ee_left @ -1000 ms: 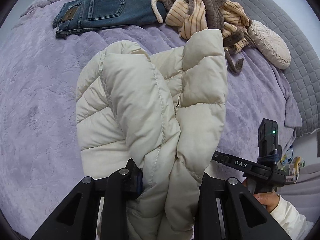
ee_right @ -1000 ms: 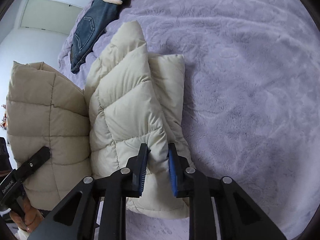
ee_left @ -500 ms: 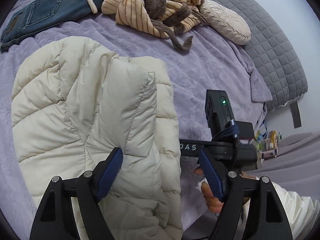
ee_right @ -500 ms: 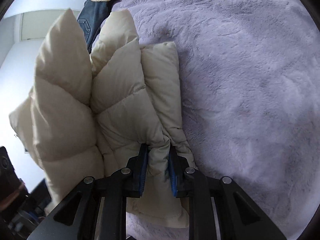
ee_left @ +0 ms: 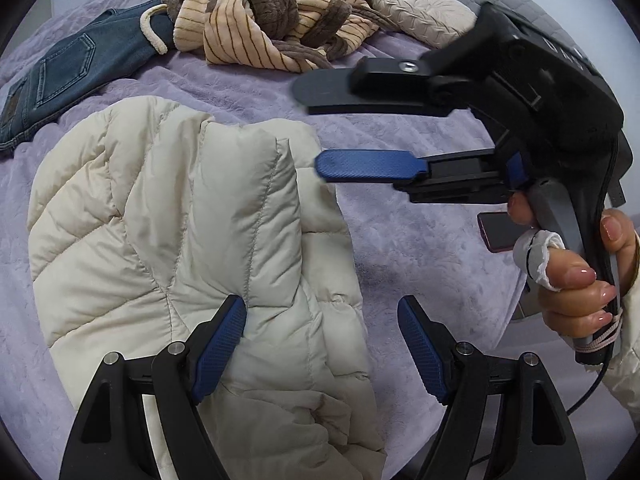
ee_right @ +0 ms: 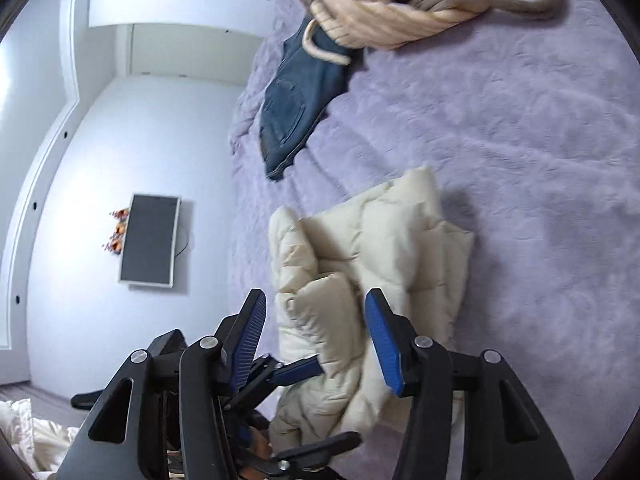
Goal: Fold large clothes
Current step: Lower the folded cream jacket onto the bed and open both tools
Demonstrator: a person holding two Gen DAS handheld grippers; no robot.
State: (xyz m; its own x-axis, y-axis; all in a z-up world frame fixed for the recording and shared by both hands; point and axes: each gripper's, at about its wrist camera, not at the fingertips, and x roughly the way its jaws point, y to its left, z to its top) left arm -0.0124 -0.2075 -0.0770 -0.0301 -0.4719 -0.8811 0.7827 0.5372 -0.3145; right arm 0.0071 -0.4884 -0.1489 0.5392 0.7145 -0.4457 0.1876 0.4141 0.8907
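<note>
A cream puffer jacket (ee_left: 180, 220) lies folded in a thick bundle on the lilac bed cover (ee_left: 400, 248). My left gripper (ee_left: 322, 344) hangs open just above the jacket's near edge, its left pad beside a raised fold and its right pad over bare cover. My right gripper (ee_left: 332, 128), held in a person's hand (ee_left: 576, 288), hovers level beyond the jacket's right edge. In the right wrist view the right gripper (ee_right: 318, 336) is lifted clear of the jacket (ee_right: 384, 248); its jaws are opening with nothing pressed between them. The left gripper (ee_right: 316, 408) shows at the bottom there.
Blue jeans (ee_left: 76, 64) and a striped tan and brown robe (ee_left: 260, 12) lie at the far side of the bed, with a beige cushion (ee_left: 420, 12) to their right. A dark phone (ee_left: 500, 232) rests near the right hand. A screen (ee_right: 150, 240) hangs on the white wall.
My left gripper opened and let the jacket's fold drop onto the bundle. My right gripper let go of the jacket's edge, opened and rose away from it.
</note>
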